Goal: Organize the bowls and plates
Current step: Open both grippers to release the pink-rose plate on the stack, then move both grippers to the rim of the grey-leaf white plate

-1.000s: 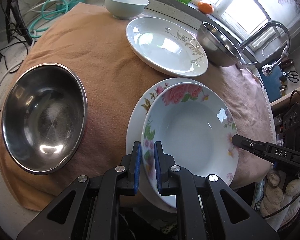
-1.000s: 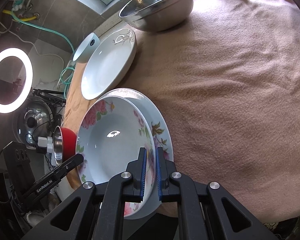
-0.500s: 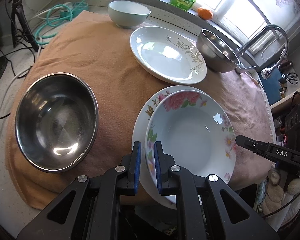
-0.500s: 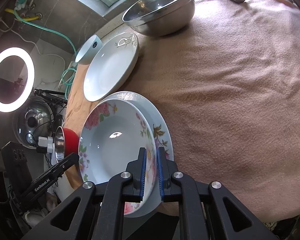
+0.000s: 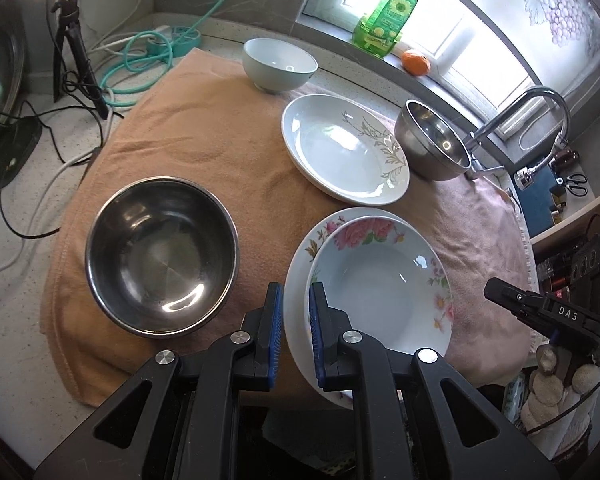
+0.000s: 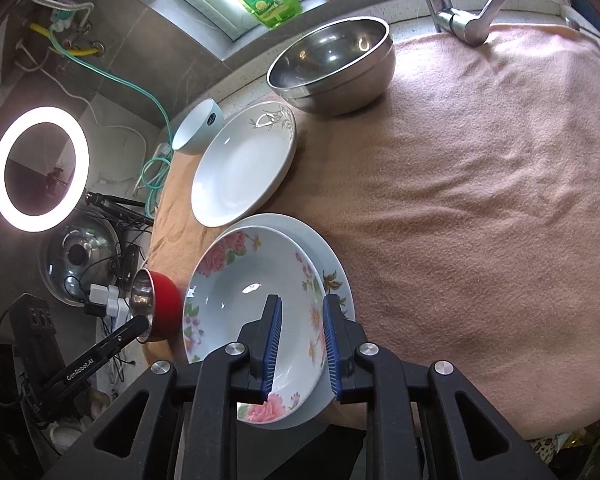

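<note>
A floral deep plate (image 5: 380, 284) (image 6: 252, 300) lies stacked on a larger floral plate (image 5: 320, 236) (image 6: 336, 276) on the towel-covered table. My left gripper (image 5: 294, 336) is open, its fingers straddling the left rims of the stack. My right gripper (image 6: 300, 344) is open, its fingers either side of the deep plate's right rim. A white plate with a gold leaf pattern (image 5: 344, 148) (image 6: 244, 164) lies behind. A large steel bowl (image 5: 160, 256) sits at the left, a smaller steel bowl (image 5: 432, 146) (image 6: 332, 66) by the tap, a pale ceramic bowl (image 5: 280, 64) (image 6: 198, 128) at the back.
A tan towel (image 5: 204, 132) (image 6: 480, 200) covers the table. A tap (image 5: 520, 116) (image 6: 460, 20) stands at the back. A green bottle (image 5: 388, 20) and an orange (image 5: 416, 62) rest on the windowsill. Cables and a tripod (image 5: 72, 52) lie left. A red pot (image 6: 160, 308) hangs off the table's edge.
Both grippers have opened, letting go of the floral deep plate, and have pulled back a little. The deep plate now rests on the larger floral plate.
</note>
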`<state>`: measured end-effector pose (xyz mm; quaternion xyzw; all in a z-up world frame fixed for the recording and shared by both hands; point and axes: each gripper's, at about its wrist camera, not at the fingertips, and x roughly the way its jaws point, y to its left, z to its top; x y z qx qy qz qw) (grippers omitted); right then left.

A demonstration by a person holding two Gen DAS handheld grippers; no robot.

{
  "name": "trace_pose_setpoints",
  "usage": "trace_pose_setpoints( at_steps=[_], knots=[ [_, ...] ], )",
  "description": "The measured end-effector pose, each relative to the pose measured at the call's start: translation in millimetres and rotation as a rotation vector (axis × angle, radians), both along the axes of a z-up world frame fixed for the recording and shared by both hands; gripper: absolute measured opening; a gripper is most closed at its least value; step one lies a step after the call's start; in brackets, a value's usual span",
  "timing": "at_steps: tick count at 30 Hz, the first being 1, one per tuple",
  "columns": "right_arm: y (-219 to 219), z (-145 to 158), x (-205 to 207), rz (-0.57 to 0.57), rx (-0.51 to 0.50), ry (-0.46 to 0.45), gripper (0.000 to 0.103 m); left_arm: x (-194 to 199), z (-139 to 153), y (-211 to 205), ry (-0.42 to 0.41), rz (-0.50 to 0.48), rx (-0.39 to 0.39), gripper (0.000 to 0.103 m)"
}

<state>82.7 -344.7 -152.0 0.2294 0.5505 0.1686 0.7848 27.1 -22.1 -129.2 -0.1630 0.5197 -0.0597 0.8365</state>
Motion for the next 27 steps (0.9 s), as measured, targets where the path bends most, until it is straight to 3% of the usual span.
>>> trace_pose_setpoints(
  at_steps=[11, 22, 27],
  knots=[
    [1, 30, -2, -0.011, 0.052, -0.04, 0.019, 14, 26, 18, -0.024, 0.004, -0.006, 0.012],
    [12, 40, 13, -0.118, 0.072, -0.04, 0.019, 87, 31, 20, -0.033, -0.139, -0.004, 0.012],
    [22, 44, 24, -0.162, 0.066, -0.038, 0.019, 121, 21, 21, 0.007, -0.191, -0.048, 0.012]
  ],
)
